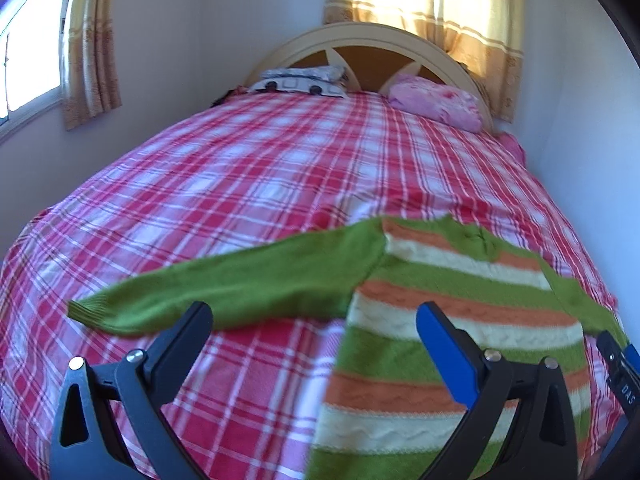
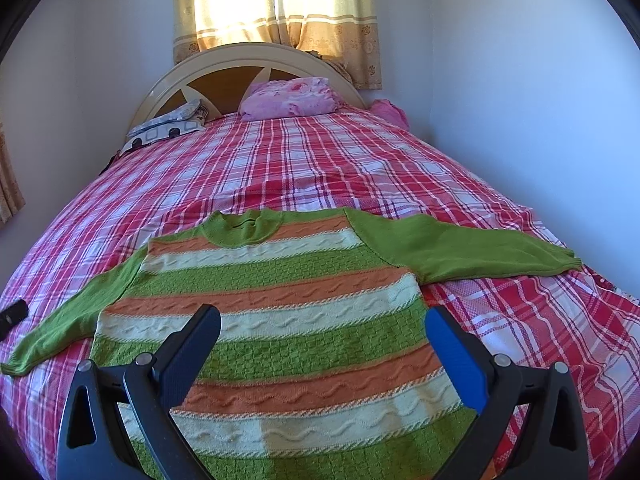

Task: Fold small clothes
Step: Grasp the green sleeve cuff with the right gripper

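From the left wrist view, the left gripper [image 1: 316, 322] hangs above the bed [image 1: 224, 184] with its two fingers spread wide and nothing between them. A striped sweater [image 1: 452, 320] in green, orange and cream bands lies flat on the red and white plaid sheet, off to the right half of this view. One plain green sleeve [image 1: 224, 288] stretches out to the left across the sheet, and its ribbed cuff ends just past the tip of the dark finger [image 1: 188, 344]. The blue-padded finger [image 1: 448, 356] sits over the striped body. At the far right edge a part of the other gripper shows, near the sweater's opposite sleeve. A pink pillow [image 1: 436, 106] and a patterned pillow [image 1: 304, 80] rest against the curved headboard [image 1: 360, 34]

From the right wrist view, the right gripper [image 2: 322, 328] is also spread open and empty, poised over the middle of the sweater [image 2: 280, 288]. The garment lies face up with its green collar [image 2: 244, 226] towards the headboard [image 2: 224, 60] and both sleeves laid out sideways, the right sleeve [image 2: 460, 250] reaching towards the bed's edge. A dark object [image 2: 12, 314] pokes in at the left edge beside the left sleeve [image 2: 72, 320]; what it is cannot be told
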### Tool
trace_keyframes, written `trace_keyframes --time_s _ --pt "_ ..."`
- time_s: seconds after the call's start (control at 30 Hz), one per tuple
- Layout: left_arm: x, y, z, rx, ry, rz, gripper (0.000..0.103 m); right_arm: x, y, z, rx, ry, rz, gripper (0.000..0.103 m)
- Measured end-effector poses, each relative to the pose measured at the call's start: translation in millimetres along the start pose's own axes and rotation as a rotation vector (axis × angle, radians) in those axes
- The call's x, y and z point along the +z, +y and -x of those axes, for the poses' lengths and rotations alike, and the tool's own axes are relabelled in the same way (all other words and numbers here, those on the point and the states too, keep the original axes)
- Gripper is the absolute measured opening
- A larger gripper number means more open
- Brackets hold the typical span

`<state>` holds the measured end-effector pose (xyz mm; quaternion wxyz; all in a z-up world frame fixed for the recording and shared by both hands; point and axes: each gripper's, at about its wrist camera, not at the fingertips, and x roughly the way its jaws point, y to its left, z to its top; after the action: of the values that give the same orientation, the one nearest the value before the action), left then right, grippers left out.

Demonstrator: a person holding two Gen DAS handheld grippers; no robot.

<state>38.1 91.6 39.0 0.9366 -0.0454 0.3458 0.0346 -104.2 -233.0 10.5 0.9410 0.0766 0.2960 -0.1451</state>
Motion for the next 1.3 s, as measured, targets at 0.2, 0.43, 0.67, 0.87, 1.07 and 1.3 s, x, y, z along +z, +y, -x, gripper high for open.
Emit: trace_keyframes --time_s 0.2,0.43,0.67,0.87,1.07,1.3 --pt "-14.1 -14.4 -17.1 -0.012 0.026 -0.028 0.103 3.8 -3.0 -6.0 -0.025 0.001 0.011 0.102" --pt "-39.6 -48.9 -49.1 -0.016 0.052 -0.078 0.103 7.7 -20.4 -17.4 -0.061 0.012 0.014 0.102" --pt "-57.4 -70.9 -74.2 0.038 0.056 -0.167 0.103 19.5 -90.8 -43.7 -0.075 0.021 -0.054 0.102" --pt "-68.9 -68.6 -92.0 0.058 0.103 -0.163 0.103 24.8 -235.8 -70.7 -0.19 0.061 -0.364 0.089" --pt "-70.0 -71.2 -94.7 0.076 0.104 -0.156 0.103 12.7 -352.3 -100.5 -0.271 0.135 -0.621 0.087" --pt "-70.6 -72.1 -95.5 0.072 0.107 -0.151 0.103 11.6 -377.4 -146.6 -0.293 0.207 -0.678 0.087"
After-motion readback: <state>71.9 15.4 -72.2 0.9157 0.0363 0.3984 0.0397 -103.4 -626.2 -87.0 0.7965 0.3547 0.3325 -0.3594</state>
